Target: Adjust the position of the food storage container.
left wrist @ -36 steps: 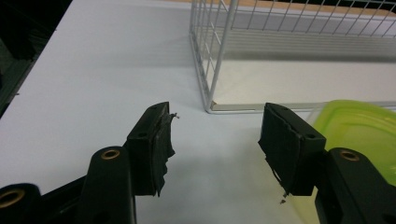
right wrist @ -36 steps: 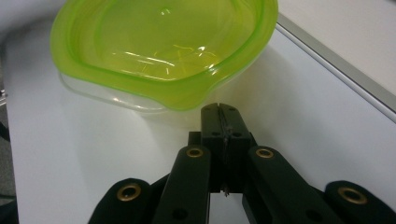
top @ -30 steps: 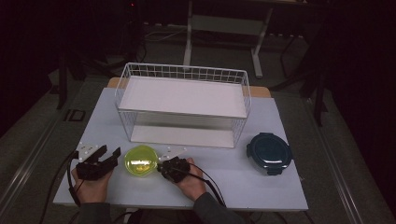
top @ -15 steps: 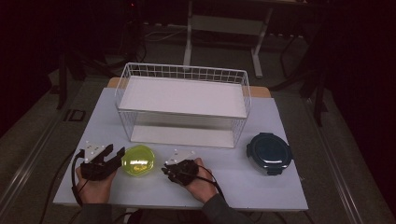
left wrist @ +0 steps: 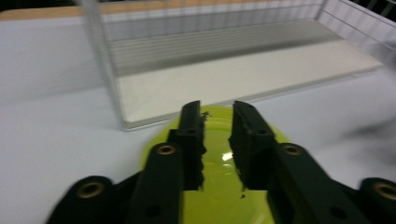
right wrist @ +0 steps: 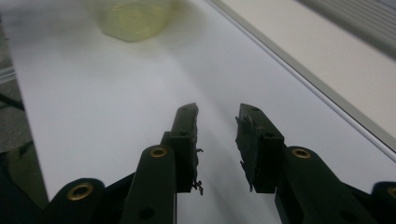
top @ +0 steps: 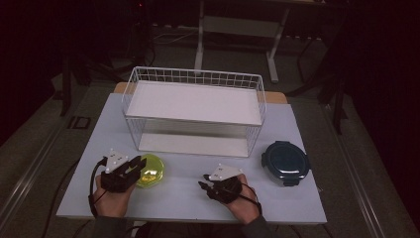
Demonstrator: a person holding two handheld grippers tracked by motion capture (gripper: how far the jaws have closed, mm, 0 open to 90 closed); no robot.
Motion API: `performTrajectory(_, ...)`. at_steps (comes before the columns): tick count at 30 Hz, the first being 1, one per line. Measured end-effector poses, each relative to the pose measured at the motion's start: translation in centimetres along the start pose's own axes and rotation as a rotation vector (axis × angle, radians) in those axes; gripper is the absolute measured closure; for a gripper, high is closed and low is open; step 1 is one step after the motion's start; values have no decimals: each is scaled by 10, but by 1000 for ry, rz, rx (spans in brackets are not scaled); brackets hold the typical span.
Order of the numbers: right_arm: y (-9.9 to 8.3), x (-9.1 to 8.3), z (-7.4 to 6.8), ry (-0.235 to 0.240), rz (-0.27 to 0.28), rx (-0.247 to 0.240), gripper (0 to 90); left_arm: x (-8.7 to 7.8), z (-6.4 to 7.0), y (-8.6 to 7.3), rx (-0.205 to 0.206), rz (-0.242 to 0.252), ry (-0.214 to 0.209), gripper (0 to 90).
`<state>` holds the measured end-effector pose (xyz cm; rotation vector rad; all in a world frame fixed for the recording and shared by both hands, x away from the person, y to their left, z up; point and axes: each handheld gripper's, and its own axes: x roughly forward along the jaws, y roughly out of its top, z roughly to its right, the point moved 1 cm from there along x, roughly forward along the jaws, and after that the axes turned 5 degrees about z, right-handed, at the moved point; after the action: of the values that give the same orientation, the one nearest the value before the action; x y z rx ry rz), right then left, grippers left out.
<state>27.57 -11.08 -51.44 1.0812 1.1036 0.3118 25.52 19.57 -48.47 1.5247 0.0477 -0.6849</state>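
Now the left claw (top: 137, 166) is held low over the worktop (top: 188, 196), its forearm coming in from the near edge, and its tips are set above the near rim of the yellow-green dish (top: 150, 170). A narrow gap is kept between its jaws, and nothing is gripped. The dish is round, glossy and translucent, and it is placed just in front of the white wire basket (top: 194, 110). The right claw (top: 204, 187) is turned toward the left, also parted a little and empty. In the left gripper view a shine is seen on the dish (left wrist: 219, 196). A dark blue round lidded container (top: 286, 162) is seen at the right in the high view.
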Motion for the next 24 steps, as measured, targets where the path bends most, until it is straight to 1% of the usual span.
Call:
performTrajectory(2, -3, -5, 4, -9, 10, 17, 668, 4, 7, 0, 19, -20, -28, 845)
performTrajectory(3, -6, -10, 7, -20, 18, 28, 663, 5, 9, 0, 27, -25, -35, 898)
performTrajectory(5, -8, -12, 9, -25, 20, 29, 661, 9, 17, 1, 36, -45, -67, 900)
performTrajectory(7, -11, -16, 12, -34, 30, 44, 661, 12, 25, 2, 52, -59, -87, 900)
performTrajectory(8, -12, -17, 12, -36, 32, 46, 660, 14, 30, 2, 54, -63, -99, 900)
performTrajectory(9, -14, -19, 14, -37, 30, 49, 658, 19, 38, 2, 78, -81, -111, 900)
performTrajectory(10, -14, -19, 14, -37, 30, 49, 658, 19, 38, 2, 78, -81, -111, 900)
performTrajectory(13, -15, -18, 15, -37, 31, 54, 657, 27, 46, 0, 105, -114, -115, 900)
performTrajectory(16, -15, -17, 14, -32, 30, 53, 657, 32, 49, -3, 117, -143, -117, 900)
performTrajectory(18, -15, -16, 13, -28, 29, 50, 656, 33, 49, -4, 115, -146, -123, 900)
performTrajectory(21, -15, -15, 13, -23, 27, 45, 654, 32, 47, -5, 119, -153, -113, 900)
performTrajectory(24, -15, -16, 13, -22, 26, 49, 654, 31, 43, -6, 112, -162, -102, 900)
